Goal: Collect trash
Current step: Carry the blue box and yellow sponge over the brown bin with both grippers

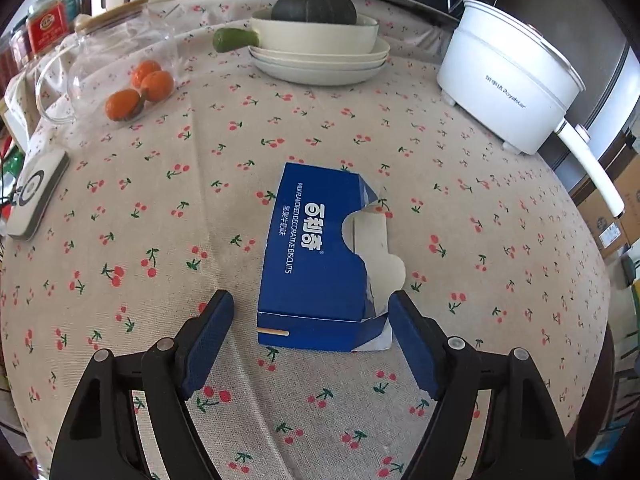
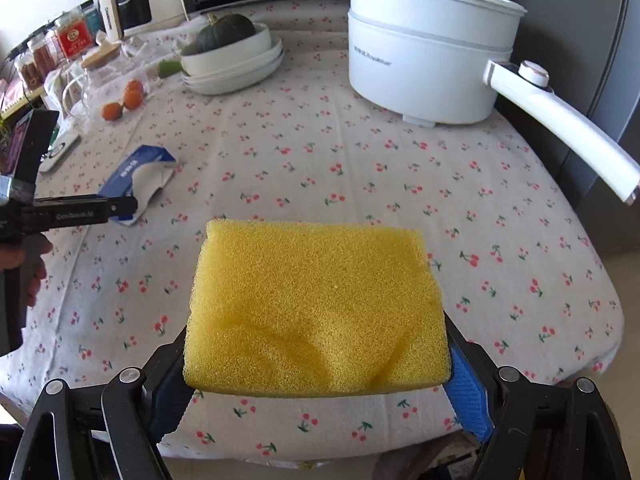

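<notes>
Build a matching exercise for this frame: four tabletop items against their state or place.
Items:
1. torn blue cardboard biscuit box
2. yellow foam sponge
3. dark green squash
4. orange tangerines

States:
A. in a cream bowl on stacked plates
B. beside a clear glass jug
C. lying flat on the cherry-print tablecloth
D. clamped between gripper fingers

Pairs: 1-C, 2-D, 3-A, 4-B
</notes>
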Available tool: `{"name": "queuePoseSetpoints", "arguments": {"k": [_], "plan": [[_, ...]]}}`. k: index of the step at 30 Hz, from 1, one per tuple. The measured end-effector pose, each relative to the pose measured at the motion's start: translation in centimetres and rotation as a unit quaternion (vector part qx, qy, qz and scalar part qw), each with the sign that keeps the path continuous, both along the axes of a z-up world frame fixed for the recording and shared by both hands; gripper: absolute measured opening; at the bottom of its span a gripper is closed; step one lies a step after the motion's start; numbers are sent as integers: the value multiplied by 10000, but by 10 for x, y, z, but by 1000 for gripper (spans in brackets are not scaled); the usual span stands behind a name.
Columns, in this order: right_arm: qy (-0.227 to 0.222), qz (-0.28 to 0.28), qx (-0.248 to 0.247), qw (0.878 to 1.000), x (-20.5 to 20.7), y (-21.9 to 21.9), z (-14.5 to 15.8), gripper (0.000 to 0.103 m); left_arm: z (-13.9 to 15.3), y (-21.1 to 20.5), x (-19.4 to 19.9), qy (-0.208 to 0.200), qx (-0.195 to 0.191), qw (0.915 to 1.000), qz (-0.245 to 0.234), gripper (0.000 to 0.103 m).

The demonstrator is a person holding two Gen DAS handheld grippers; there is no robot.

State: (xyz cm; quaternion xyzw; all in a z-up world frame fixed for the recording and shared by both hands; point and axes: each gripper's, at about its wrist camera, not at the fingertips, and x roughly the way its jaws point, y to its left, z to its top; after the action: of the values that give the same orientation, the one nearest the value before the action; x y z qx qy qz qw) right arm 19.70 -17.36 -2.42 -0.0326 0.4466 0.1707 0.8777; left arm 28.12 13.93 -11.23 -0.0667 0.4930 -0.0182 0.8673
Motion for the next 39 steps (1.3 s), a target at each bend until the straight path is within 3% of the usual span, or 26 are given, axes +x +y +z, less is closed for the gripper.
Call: {"name": "queuePoseSetpoints", "arguments": {"k": [1,4,12,23,31,39], "plan": [[-16,41,-28,10000,0,2,0,88,1,1,0,-24,-18,10000,-28,65],[28,40,-78,10000,-1,2,-3,88,3,3,-5,8,-93,9999,-87,59],[230,-535,344,9977,-17,-22,-7,88,18,2,-49,188,-382,9991,0,58],[141,-851,192,9961,-76,-49,-9,88,56,-22,-130,-43,-907,9959,-30,58],[223,-1276,223,9913,-109,-87,-19,88,60,-62,-172,-157,-1049,9940,-266,59],[363,-1664,257,9851,-134,-130,-32,88,55,-112,-185,-148,-989,9923,-731,59]]}}
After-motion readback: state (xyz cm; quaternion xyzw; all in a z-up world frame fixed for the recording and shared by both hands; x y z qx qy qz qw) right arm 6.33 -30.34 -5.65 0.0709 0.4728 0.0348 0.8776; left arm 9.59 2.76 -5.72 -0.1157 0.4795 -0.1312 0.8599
